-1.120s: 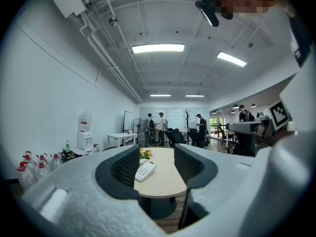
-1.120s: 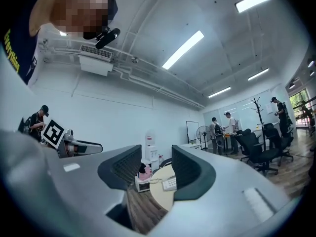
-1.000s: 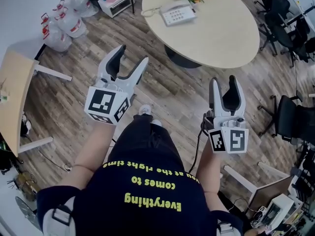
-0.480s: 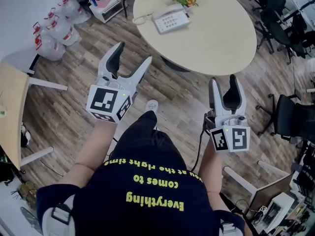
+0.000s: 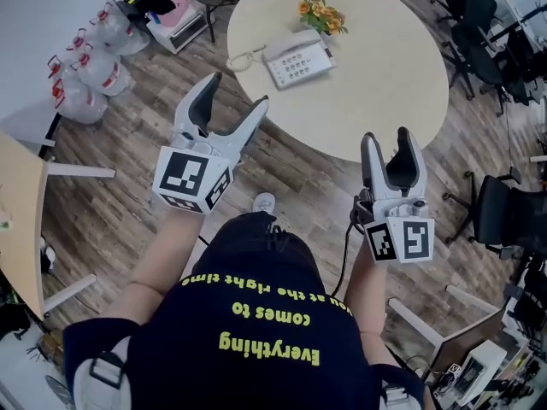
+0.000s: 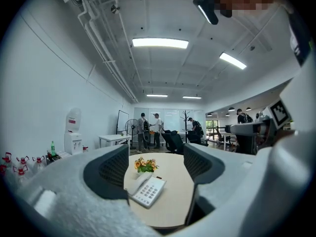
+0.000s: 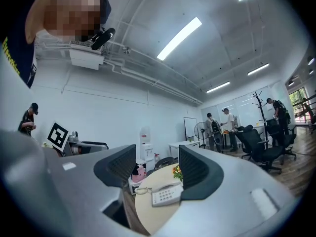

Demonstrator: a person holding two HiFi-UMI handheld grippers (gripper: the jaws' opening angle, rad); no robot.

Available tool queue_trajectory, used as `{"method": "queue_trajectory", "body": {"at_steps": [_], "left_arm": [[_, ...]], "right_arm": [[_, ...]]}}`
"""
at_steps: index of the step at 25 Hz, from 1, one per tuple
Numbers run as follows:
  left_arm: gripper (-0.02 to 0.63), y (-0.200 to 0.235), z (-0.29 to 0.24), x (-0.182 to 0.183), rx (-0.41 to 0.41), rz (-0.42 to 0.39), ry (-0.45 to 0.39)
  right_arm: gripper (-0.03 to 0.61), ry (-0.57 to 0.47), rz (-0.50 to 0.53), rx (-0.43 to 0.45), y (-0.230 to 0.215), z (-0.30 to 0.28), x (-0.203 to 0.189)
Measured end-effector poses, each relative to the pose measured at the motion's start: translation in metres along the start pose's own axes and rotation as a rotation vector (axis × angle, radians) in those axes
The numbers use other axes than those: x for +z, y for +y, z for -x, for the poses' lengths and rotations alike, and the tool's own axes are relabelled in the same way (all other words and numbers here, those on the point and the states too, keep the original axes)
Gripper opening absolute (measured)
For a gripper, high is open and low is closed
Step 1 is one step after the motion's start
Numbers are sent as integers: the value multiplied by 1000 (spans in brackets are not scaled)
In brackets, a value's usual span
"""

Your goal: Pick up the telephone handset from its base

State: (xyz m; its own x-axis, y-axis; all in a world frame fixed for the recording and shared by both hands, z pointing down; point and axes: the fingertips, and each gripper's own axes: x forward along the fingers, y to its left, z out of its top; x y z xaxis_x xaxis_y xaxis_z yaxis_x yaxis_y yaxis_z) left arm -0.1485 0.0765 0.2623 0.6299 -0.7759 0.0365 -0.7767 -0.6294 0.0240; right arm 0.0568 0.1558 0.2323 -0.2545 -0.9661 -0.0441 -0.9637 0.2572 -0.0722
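The round table [image 5: 402,84] is standing ahead of the person. The left gripper [image 5: 238,90] and right gripper [image 5: 385,135] are hovering short of it, and their jaws have just been opening and are now gaping wide on nothing. The telephone [image 5: 301,67] is sitting near the table's left rim. Its handset [image 5: 289,44] is resting on the base's far side, lying roughly left to right, beside the flowers [image 5: 322,14].

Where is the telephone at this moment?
In the head view the telephone sits on the left part of the round table, just beside the orange flowers. It lies ahead of the left gripper.
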Motion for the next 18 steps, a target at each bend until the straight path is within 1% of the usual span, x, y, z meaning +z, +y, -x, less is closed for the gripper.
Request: {"method": "queue_trajectory", "body": {"at_steps": [5, 10, 14, 18], "left_arm": [[353, 17, -27, -1, -21, 7, -2], [353, 28, -45, -8, -20, 23, 17], [351, 40, -59, -14, 5, 29, 24], [353, 55, -75, -14, 41, 26, 19]], "right_arm": [[272, 8, -4, -25, -8, -24, -4], [272, 28, -14, -38, -20, -41, -12], [271, 31, -16, -21, -30, -61, -16], [270, 24, -21, 20, -39, -91, -19]]}}
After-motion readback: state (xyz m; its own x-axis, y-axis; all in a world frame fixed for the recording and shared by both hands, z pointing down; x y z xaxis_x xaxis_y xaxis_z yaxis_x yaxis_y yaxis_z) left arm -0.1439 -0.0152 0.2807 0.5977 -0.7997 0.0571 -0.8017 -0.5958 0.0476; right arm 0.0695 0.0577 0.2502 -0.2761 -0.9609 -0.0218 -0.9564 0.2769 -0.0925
